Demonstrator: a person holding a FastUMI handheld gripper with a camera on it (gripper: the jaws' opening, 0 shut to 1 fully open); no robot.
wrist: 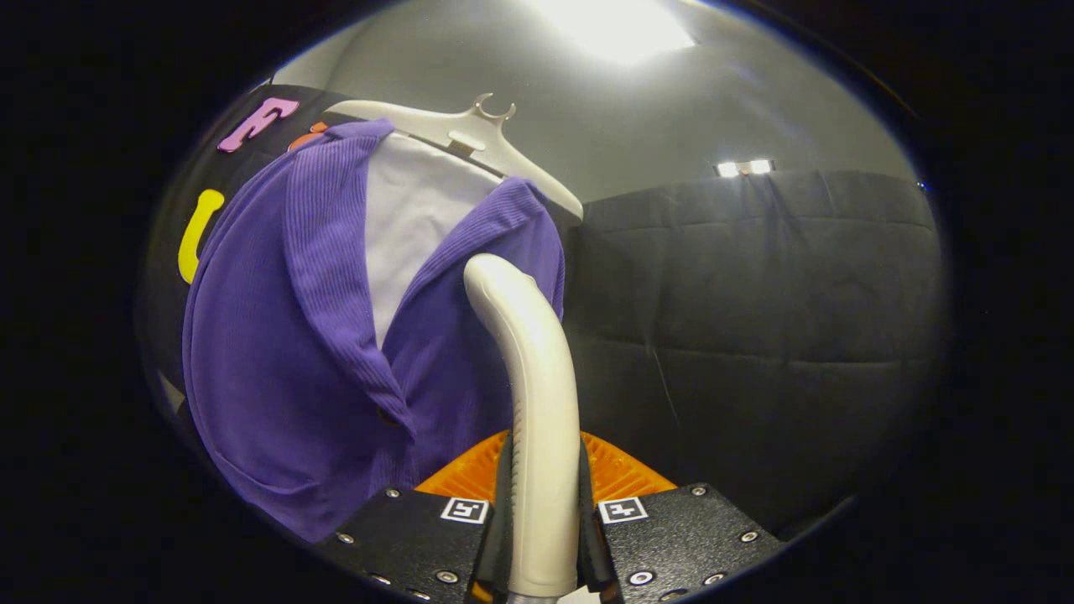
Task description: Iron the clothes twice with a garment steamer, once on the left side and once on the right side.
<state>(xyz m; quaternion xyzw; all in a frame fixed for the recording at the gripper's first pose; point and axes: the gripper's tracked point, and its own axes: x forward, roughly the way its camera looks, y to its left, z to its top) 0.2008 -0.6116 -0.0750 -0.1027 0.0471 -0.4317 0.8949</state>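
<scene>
Gripper view: gripper (pixel 544 537) clamped on steamer handle (pixel 537 394), both fingers pressing it; head sat against purple shirt (pixel 277 352) hung on hanger (pixel 470 134). Handle looked stiff, smooth, maybe slippery; shirt soft, floppy

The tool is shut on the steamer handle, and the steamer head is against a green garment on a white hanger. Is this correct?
Not quite: the garment is purple, not green, as the gripper view shows. The tool is shut on the steamer handle, and the garment hangs on a white hanger.
</scene>
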